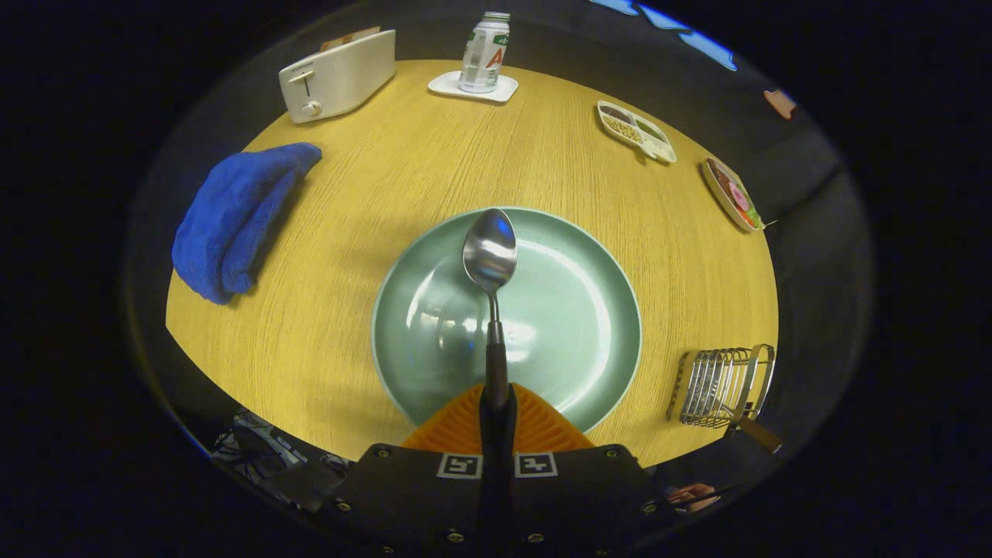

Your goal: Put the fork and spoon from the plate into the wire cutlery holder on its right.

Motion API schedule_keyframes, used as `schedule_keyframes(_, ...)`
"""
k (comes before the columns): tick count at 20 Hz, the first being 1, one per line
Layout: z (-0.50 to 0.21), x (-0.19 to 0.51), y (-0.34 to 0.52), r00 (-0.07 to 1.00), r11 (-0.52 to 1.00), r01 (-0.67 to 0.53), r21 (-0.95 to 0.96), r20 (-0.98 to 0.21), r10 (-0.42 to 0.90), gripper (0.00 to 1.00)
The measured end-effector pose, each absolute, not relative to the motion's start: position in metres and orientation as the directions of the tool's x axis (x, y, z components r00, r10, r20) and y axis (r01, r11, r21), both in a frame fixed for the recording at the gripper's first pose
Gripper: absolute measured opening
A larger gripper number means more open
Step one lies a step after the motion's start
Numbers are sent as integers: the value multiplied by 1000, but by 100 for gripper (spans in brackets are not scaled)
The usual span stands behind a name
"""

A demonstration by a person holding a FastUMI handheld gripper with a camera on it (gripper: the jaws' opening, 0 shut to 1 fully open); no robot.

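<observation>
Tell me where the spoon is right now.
In the gripper view the spoon is clamped by its handle in the gripper, its bowl held above the green plate, left of the wire cutlery holder.

The gripper (496,403) has its jaws closed on the spoon (490,263), which sticks out forward above the green plate (589,325). Between the plate and the wire cutlery holder (725,385) lies bare tabletop (666,256) (nothing stands there). The blue towel (232,217), the toaster (339,75) and the bottle (485,53) stand well apart.
</observation>
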State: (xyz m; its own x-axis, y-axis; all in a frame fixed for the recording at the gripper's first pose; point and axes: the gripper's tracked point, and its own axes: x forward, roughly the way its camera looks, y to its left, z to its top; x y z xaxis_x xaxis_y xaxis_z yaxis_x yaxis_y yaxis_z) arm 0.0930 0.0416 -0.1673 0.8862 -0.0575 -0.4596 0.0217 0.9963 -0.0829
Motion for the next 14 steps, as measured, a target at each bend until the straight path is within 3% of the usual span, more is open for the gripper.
schedule_keyframes(6, -122, 62, 5, 927, 989, 144, 19, -354, -129, 1)
schedule_keyframes(14, -93, 35, -49, 927, 951, 273, 145, -304, -220, 1)
